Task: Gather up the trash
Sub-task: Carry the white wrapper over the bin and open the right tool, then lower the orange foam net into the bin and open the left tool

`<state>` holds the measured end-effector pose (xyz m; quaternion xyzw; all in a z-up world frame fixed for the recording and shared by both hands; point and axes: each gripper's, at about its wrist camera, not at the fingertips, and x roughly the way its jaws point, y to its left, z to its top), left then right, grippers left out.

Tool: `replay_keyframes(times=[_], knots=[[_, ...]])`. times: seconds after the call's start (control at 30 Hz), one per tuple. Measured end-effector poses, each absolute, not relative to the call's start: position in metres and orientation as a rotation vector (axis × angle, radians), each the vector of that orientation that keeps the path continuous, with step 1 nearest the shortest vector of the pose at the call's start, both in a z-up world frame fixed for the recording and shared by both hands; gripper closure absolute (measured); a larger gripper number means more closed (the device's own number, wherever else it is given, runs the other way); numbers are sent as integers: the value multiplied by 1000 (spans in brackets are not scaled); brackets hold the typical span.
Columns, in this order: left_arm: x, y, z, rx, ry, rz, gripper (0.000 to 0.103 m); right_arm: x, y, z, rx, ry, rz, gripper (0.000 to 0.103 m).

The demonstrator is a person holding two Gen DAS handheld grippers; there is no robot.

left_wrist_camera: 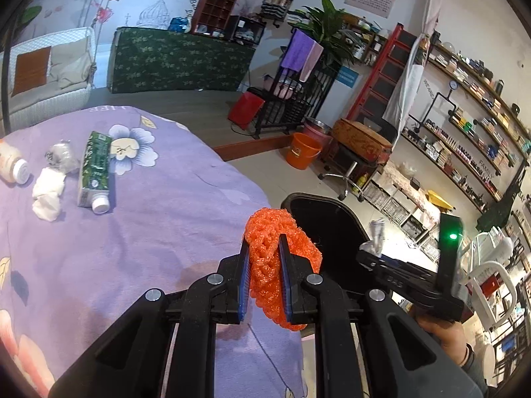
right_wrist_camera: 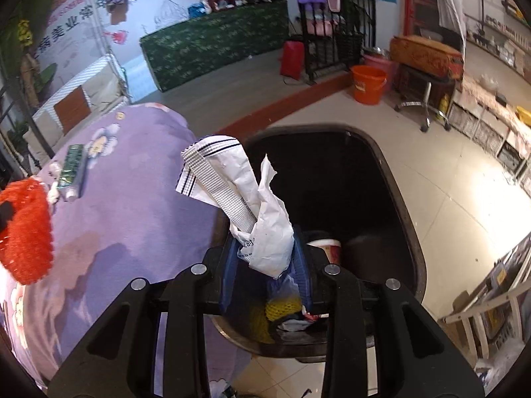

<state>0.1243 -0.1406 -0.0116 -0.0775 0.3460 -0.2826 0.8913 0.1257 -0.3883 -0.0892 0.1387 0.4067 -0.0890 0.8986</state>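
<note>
Left wrist view: left gripper [left_wrist_camera: 264, 248] nearly closed, pads pinching an orange foam net [left_wrist_camera: 282, 265] that bulges above and below the fingers, held over the edge of the purple flowered bedspread [left_wrist_camera: 166, 215], just beside the black trash bin [left_wrist_camera: 327, 212] on the floor. Farther back on the bedspread, well apart from the gripper: a green tube [left_wrist_camera: 94, 172] with a white cap, crumpled white tissues [left_wrist_camera: 48, 192], a scrunched clear wrapper [left_wrist_camera: 61, 156] and a white bottle [left_wrist_camera: 13, 165] at the frame's left edge. At right, right gripper [left_wrist_camera: 373, 248] seen from the side with a scrap of white paper at its tip, over the bin; a hand [left_wrist_camera: 444, 335] below it. Right wrist view: right gripper [right_wrist_camera: 267, 255] partly closed, clamped on a crumpled white paper packet [right_wrist_camera: 239, 205] that sticks up past the fingertips, directly above the open mouth of the trash bin [right_wrist_camera: 398, 205]. Inside the bin, below the fingers, a paper cup [right_wrist_camera: 327, 248], yellow netting [right_wrist_camera: 282, 308] and other scraps. Orange foam net [right_wrist_camera: 28, 232] at the left edge, over the bedspread [right_wrist_camera: 132, 232]; green tube [right_wrist_camera: 71, 169] lying beyond it.
</note>
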Motion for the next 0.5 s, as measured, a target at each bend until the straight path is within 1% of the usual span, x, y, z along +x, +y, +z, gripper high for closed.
replay_keyframes(times=[0.17, 0.2, 0.27, 0.3, 0.4, 0.5], knots=[[123, -157, -13, -140, 725, -615, 88, 137, -406, -115, 334, 894, -226, 70], [123, -159, -13, -136, 727, -617, 88, 137, -411, -120, 362, 894, -229, 66], [123, -164, -14, -127, 733, -623, 88, 136, -417, -128, 404, 903, -236, 62], [123, -165, -15, -125, 736, -626, 88, 136, -417, -131, 411, 907, -238, 57], [124, -172, -16, -120, 747, -640, 88, 132, -420, -133, 417, 906, -247, 47], [125, -182, -18, -108, 759, -653, 88, 125, -421, -128, 419, 889, -251, 46]])
